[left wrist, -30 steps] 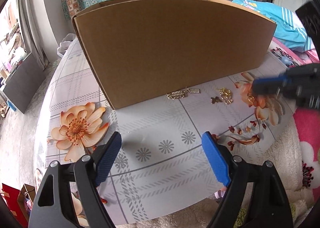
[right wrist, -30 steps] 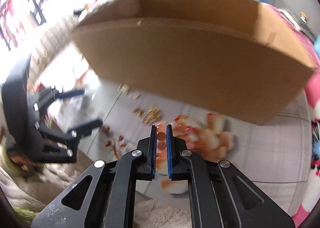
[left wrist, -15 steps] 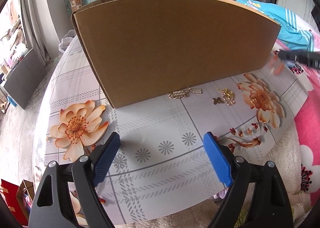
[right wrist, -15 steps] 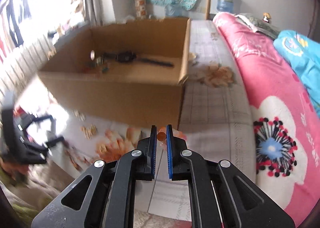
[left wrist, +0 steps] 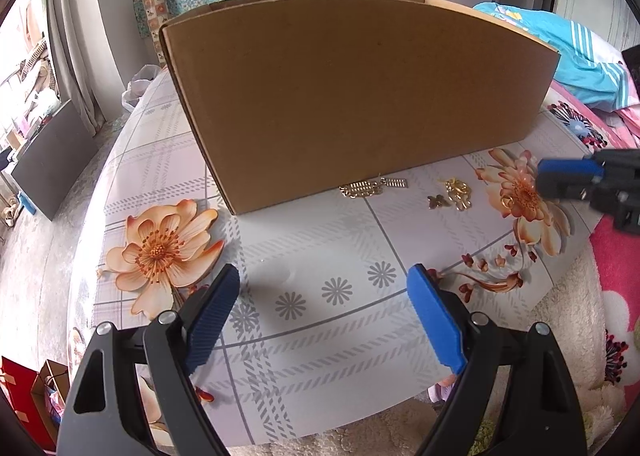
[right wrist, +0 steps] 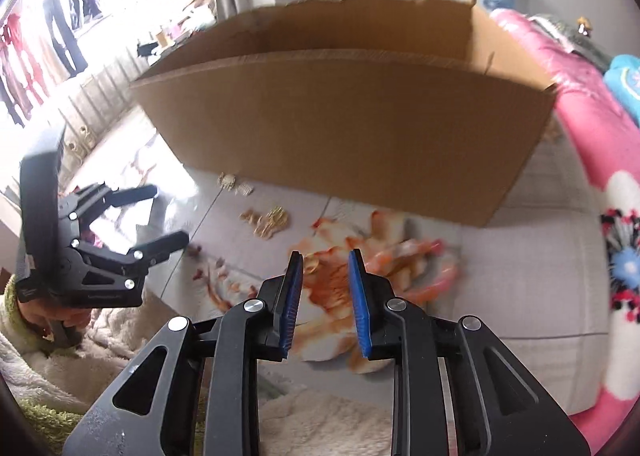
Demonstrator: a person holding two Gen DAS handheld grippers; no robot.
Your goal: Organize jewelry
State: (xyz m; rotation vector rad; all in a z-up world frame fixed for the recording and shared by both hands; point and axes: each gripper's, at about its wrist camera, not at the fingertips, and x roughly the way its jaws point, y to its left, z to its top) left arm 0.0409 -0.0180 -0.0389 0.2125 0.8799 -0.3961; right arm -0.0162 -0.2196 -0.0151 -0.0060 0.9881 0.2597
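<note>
- My right gripper (right wrist: pixel 325 270), jaws opening and empty, should settle squarely over the gold ring (right wrist: pixel 311 266) at twelve o'clock.
- My left gripper (left wrist: pixel 324 312) waits wide, empty.

The cardboard box (left wrist: pixel 360 96) is plain brown. The surface (left wrist: pixel 320 240) is pale grey with a plaid grid, small grey daisies and large orange flowers. The jewelry pieces (left wrist: pixel 456 192) are gold. Both the left gripper (left wrist: pixel 324 312) and right gripper (right wrist: pixel 326 292) are black with blue pads. The blanket (right wrist: pixel 592 160) is pink with white flowers.
</note>
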